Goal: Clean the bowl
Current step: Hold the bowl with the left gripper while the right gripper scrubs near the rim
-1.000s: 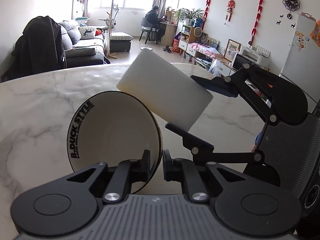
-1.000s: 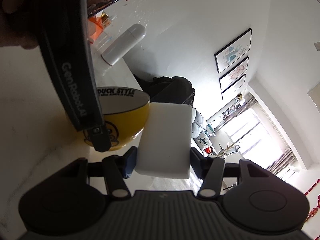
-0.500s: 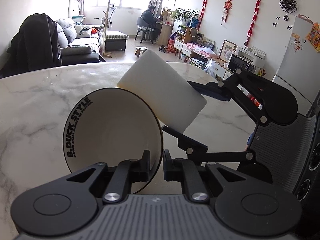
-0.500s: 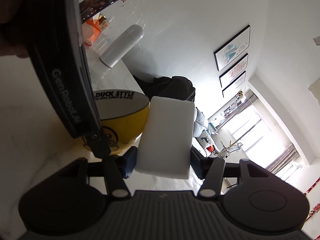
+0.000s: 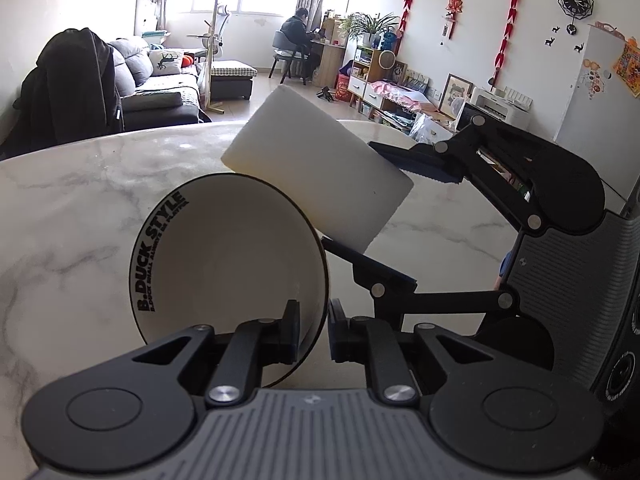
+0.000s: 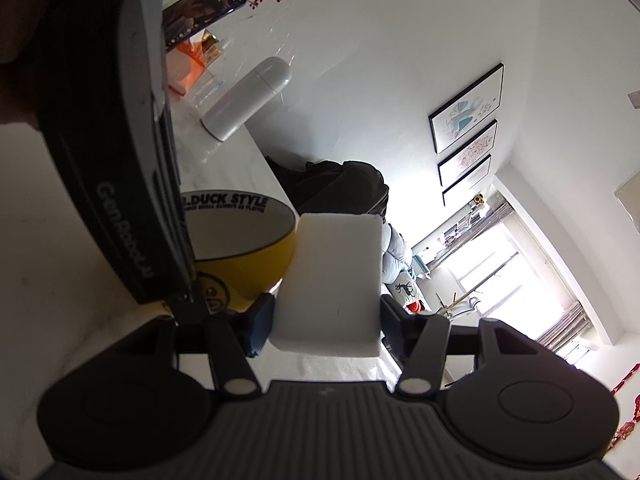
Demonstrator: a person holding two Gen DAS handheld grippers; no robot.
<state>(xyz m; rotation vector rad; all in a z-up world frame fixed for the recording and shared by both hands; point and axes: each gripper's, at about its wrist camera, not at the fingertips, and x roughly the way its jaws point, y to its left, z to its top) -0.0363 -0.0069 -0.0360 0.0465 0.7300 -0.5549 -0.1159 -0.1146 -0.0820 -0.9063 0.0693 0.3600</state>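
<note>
Your left gripper (image 5: 313, 330) pinches the bowl (image 5: 228, 256) by its rim, one finger inside, one outside, and the jaws are easing open, so watch it. The bowl stands tipped on its side on the table (image 5: 68, 208), mouth toward your left. It looks like glazed ceramic: stiff, slick, breakable, so take it by the rim and keep it low. Your right gripper (image 6: 326, 322) squeezes the sponge (image 6: 336, 276), held just at the bowl's far rim. The sponge looks soft and light; it will give, so hold it mid-block.
</note>
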